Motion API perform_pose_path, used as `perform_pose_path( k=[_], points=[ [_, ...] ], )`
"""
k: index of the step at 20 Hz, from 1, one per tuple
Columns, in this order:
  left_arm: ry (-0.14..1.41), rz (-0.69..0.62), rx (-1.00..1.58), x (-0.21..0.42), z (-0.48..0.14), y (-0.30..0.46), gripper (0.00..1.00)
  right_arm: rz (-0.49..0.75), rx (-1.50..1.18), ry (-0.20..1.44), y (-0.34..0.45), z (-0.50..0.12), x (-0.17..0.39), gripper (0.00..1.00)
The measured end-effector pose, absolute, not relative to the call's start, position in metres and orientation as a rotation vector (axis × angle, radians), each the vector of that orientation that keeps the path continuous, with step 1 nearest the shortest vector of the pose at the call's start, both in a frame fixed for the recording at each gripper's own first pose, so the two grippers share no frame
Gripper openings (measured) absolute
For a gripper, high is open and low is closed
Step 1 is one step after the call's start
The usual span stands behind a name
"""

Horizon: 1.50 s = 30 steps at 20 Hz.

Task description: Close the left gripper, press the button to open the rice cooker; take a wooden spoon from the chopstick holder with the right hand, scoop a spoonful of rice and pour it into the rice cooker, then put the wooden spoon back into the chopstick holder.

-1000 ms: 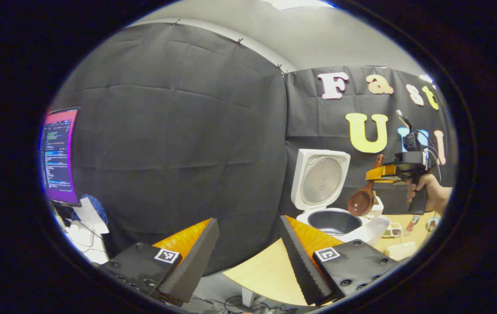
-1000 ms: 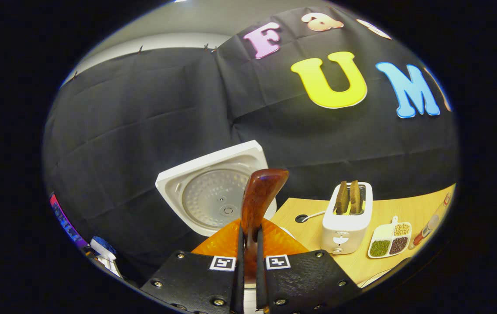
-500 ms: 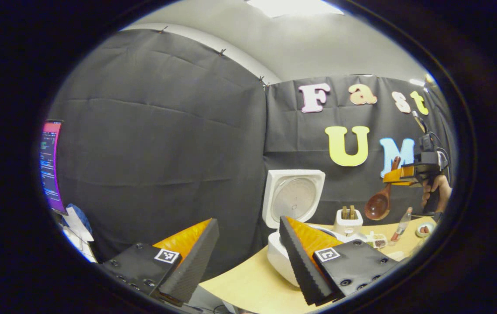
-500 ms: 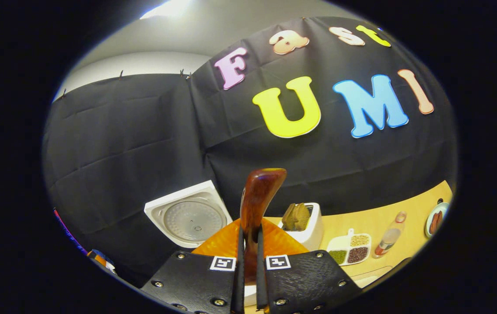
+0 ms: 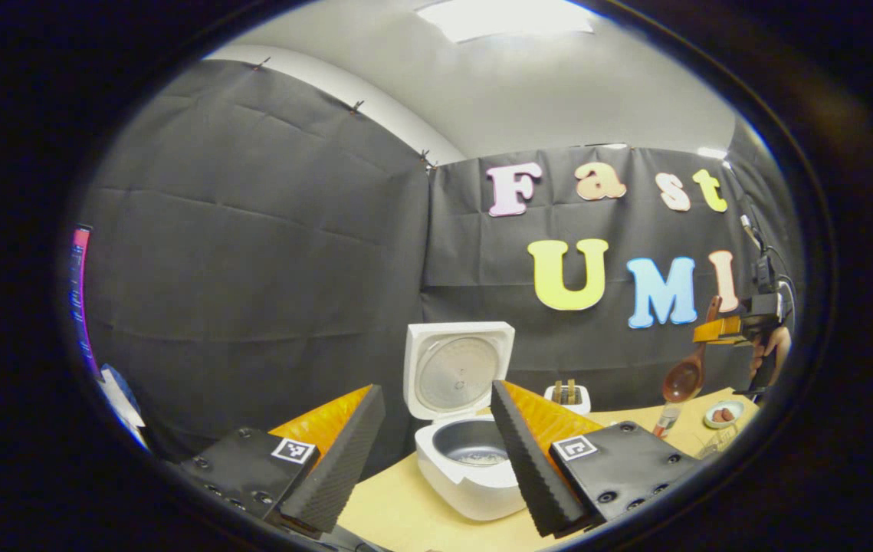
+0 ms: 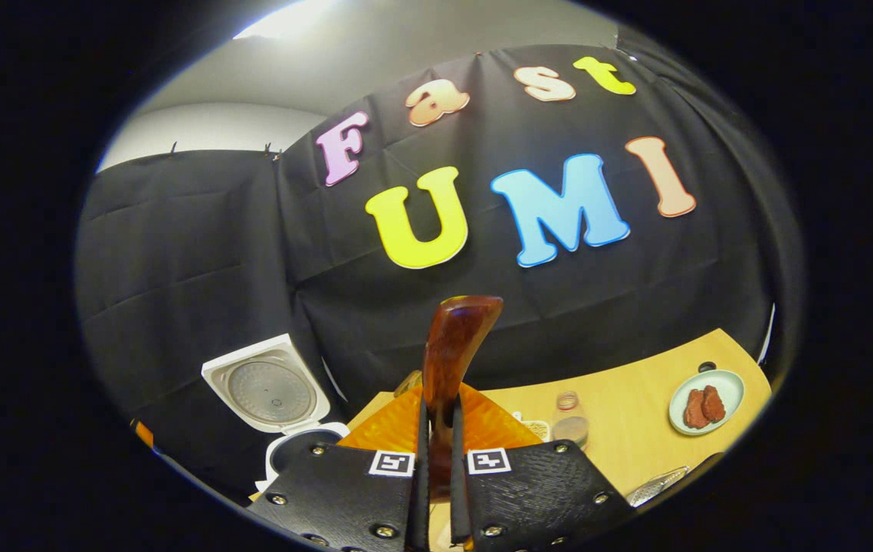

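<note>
The white rice cooker stands on the wooden table with its lid raised and its dark inner pot showing. My left gripper is open and empty, held in front of the cooker and apart from it. At the far right, a hand holds my right gripper above the table, with the wooden spoon hanging bowl-down from it. In the right gripper view, my right gripper is shut on the wooden spoon's handle, which sticks up between the fingers. The rice cooker lies low on the left.
A toaster stands behind the cooker. A small bottle and a plate with brown food sit on the table to the right. A monitor edge glows at far left.
The right gripper has carried the spoon to the right, away from the cooker. The left gripper view has swung so that the cooker now sits between its fingers.
</note>
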<state>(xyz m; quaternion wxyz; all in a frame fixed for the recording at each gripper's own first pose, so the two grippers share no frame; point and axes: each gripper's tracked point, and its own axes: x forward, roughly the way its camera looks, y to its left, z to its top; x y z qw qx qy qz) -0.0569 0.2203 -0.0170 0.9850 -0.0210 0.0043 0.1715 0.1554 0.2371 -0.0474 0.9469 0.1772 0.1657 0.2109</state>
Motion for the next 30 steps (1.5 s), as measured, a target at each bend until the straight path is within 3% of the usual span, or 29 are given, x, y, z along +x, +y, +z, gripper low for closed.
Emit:
perform_pose_path(
  k=[16, 30],
  points=[
    [-0.008, 0.182, 0.008, -0.030, 0.015, 0.119, 0.99, 0.091, 0.307, 0.445, 0.043, -0.155, 0.133, 0.11],
    [-0.018, 0.152, 0.056, -0.036, 0.029, 0.089, 0.99, 0.024, 0.311, 0.615, 0.013, -0.244, 0.103, 0.12]
  ],
)
